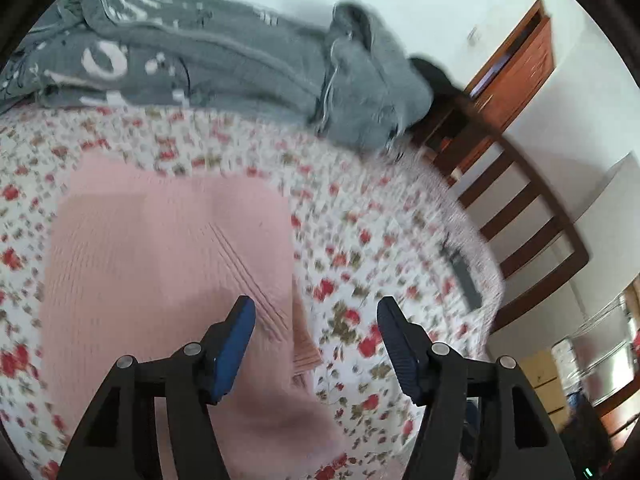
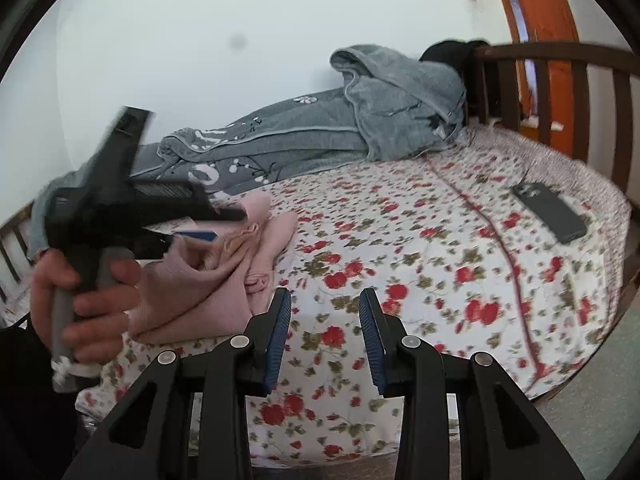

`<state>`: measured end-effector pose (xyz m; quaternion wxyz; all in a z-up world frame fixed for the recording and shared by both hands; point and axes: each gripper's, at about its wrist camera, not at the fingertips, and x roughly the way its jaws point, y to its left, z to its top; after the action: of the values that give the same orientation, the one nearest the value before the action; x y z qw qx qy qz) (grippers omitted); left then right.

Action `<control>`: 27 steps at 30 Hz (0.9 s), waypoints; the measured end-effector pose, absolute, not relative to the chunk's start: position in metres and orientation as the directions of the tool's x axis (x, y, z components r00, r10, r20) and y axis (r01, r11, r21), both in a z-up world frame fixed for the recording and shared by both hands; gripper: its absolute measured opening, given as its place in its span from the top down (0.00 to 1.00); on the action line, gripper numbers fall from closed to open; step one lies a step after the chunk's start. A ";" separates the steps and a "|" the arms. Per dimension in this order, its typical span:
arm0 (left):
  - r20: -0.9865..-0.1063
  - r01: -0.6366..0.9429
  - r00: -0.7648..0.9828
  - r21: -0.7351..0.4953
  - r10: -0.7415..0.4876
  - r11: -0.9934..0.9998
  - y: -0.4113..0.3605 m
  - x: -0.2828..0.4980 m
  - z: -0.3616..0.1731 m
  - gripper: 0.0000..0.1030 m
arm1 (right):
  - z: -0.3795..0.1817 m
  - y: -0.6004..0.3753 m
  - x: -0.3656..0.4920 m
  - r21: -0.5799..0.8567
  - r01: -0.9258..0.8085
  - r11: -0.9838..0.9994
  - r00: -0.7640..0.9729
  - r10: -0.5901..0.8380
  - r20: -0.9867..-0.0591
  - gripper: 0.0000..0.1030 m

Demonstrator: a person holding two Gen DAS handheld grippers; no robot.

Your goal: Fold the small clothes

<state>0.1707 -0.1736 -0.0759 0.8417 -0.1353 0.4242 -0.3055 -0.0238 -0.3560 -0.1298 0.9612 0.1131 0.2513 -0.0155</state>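
The left gripper [image 1: 316, 312] hangs over the bed with its blue-padded fingers [image 1: 236, 344] spread wide and nothing between them; one finger is above the pink garment [image 1: 172, 264], the other above bare bedspread [image 1: 360, 248]. From the right wrist view the same left gripper [image 2: 196, 224] shows as a blurred black frame held in a hand [image 2: 84, 296], its tip just at the bunched top of the pink garment [image 2: 224, 276]; whether it touches the cloth there cannot be told. The right gripper [image 2: 325, 324] is also open, a moderate gap between its fingers [image 2: 280, 332], empty, and held above the flowered bedspread [image 2: 420, 264] near the bed's near edge, just beside the garment but apart from it. The pink garment, a ribbed knit, lies toward the near left part of the bed, spread fairly flat in the left wrist view and rumpled into folds at one end in the right wrist view. A grey quilt [image 2: 320, 132] with white print is heaped along the far edge against the white wall [image 2: 200, 40], and a dark bundle [image 2: 448, 54] sits at its end by the wooden rail [image 2: 560, 92]. A dark phone [image 2: 550, 212] lies flat near the bed's right edge, well apart from the garment. Beyond the rail stands a brown door [image 1: 516, 68].
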 end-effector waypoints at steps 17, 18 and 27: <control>-0.680 0.254 0.604 -0.332 -0.417 0.909 -0.004 0.151 -0.099 0.37 | -0.142 -0.308 0.139 0.591 -0.039 0.806 0.734 0.424 -0.530 0.41; -0.684 0.256 0.604 -0.318 -0.408 0.913 0.002 0.147 -0.101 0.37 | -0.152 -0.304 0.149 0.603 -0.016 0.797 0.712 0.433 -0.553 0.56; -0.665 0.336 0.541 -0.390 -0.515 0.857 -0.014 0.138 -0.112 0.36 | -0.141 -0.329 0.125 0.599 -0.085 0.797 0.821 0.396 -0.411 0.85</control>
<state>0.1379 -0.0141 -0.1120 0.8710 -0.1086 0.4124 -0.2441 0.1254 -0.3289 -0.1411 0.9090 0.2902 0.2685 0.1323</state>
